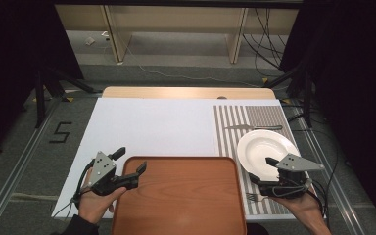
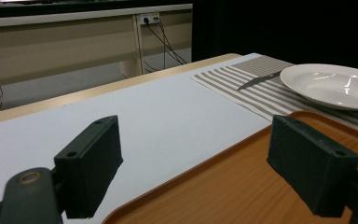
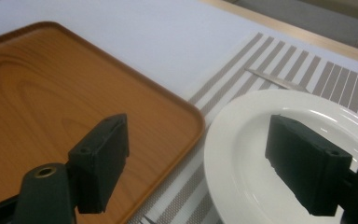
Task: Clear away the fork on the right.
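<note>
While both grippers hang open and empty, the work stands at its approach step: nothing is gripped yet.

Largest first. A white sheet (image 1: 152,127) covers most of the table. On its near edge lies the wooden tray (image 1: 181,196), bare. To the right of the tray lies a striped placemat (image 1: 262,117). On the placemat rests the white plate (image 1: 264,147), close beside the tray's right rim but apart from it. A knife (image 1: 254,128) lies on the placemat beyond the plate. A fork (image 1: 254,197) lies on the mat at its near end, just beside the right hand.

The left gripper (image 1: 132,160) sits at the tray's far left corner, jaws wide, one over the white sheet and one over the tray rim. The right gripper (image 1: 260,170) sits at the plate's near left rim, jaws wide, straddling that rim without touching it as far as can be judged.

Judgement: the plate appears to be the next item handled. The next move calls for lowering the right gripper so the rim enters between the jaws, then closing firmly; glazed ceramic may slip under a shallow grip.
</note>
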`<state>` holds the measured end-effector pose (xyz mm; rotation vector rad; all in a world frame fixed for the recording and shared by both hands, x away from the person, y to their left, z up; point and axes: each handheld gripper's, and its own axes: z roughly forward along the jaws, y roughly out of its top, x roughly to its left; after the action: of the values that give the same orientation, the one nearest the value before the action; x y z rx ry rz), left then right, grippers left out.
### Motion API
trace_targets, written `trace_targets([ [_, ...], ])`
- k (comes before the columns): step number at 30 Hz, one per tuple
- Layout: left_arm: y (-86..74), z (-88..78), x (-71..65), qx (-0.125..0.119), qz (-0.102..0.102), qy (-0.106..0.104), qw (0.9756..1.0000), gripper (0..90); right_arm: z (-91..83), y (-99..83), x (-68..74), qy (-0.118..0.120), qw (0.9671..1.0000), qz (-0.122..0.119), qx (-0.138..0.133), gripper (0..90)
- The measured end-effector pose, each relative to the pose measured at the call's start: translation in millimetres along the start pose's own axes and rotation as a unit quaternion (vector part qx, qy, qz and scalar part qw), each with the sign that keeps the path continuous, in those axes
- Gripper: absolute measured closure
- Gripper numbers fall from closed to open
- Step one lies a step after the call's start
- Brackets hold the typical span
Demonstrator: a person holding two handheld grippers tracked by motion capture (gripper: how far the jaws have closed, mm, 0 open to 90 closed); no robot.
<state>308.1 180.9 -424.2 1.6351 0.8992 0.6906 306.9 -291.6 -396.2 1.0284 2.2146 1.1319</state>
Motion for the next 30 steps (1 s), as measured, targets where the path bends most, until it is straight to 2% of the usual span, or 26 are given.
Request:
trace_targets([
  [11,0.1,0.0,-0.1,0.0,0.001,0.0,1.0,16.7,-2.9,-8.1,-7.7,0.003,0.9988,-0.004,0.048,23.5],
  [15,0.1,0.2,-0.3,0.001,0.001,-0.001,1.0,16.8,-2.4,-12.2,-10.4,0.012,0.997,-0.012,0.075,23.5],
  [22,0.2,0.0,0.0,-0.001,0.001,0.0,1.0,16.8,-1.8,-15.1,-11.7,0.016,0.9951,-0.019,0.096,23.5],
  [23,0.2,0.0,0.0,-0.001,0.0,0.0,1.0,16.7,-1.3,-16.6,-11.3,0.016,0.9938,-0.022,0.108,23.5],
  [25,0.2,0.0,0.0,-0.001,0.0,0.0,1.0,16.8,-1.1,-17.1,-11.3,0.015,0.9933,-0.024,0.112,23.6],
  [30,0.3,-0.1,0.1,-0.001,0.0,0.0,1.0,16.8,-0.8,-20.3,-12.0,0.021,0.9895,-0.034,0.139,24.0],
])
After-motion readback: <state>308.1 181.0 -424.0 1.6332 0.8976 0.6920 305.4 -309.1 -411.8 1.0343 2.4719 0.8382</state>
